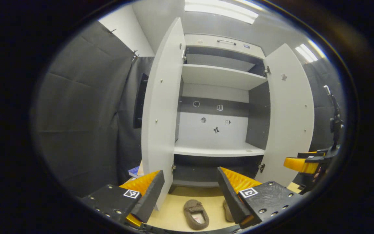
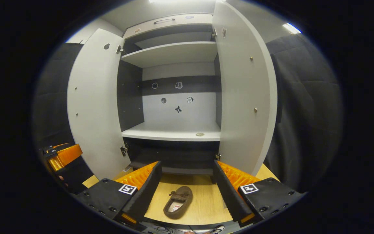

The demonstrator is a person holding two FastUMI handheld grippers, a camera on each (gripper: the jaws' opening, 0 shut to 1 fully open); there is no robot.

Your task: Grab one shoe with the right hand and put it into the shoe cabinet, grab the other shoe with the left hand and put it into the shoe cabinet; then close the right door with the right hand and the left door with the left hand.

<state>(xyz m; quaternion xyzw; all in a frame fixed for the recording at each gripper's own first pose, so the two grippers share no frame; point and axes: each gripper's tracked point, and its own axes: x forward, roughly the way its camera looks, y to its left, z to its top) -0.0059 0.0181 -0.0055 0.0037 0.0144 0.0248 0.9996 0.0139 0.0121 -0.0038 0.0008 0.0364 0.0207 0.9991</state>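
I am holding the left gripper (image 1: pixel 190 195) level and pointing it straight at the open shoe cabinet (image 1: pixel 219 148), its fingers spread wide with nothing between them. Just below and ahead of it, one brown shoe (image 1: pixel 196 214) is lying on the wooden floor (image 1: pixel 174 211), opening up, and a second shoe (image 1: pixel 227 211) is peeking out beside my right-hand finger, mostly hidden behind it. Off to my far right, the right gripper (image 1: pixel 302 164) is hovering at about the same height, beside the right door (image 1: pixel 289 113).

I am keeping the right gripper (image 2: pixel 187 191) aimed the same way, also gaping open and empty. One shoe (image 2: pixel 178 201) is sitting on the floor (image 2: pixel 206 201) directly between and just beyond its fingers, not touched by either. The left gripper (image 2: pixel 62 156) is showing low at my far left, beside the left door (image 2: pixel 93 104).

Both doors are standing swung fully outward, their edges flanking the opening. The left door (image 1: pixel 161 113) is coming close to my left finger in the left gripper view, and the right door (image 2: pixel 245 97) is running down to just above my right finger in the right gripper view. Between them, the lower shelf (image 2: pixel 174 133) is lying broad and bare apart from a small round mark near its front edge, with an upper shelf (image 2: pixel 174 52) well above it.
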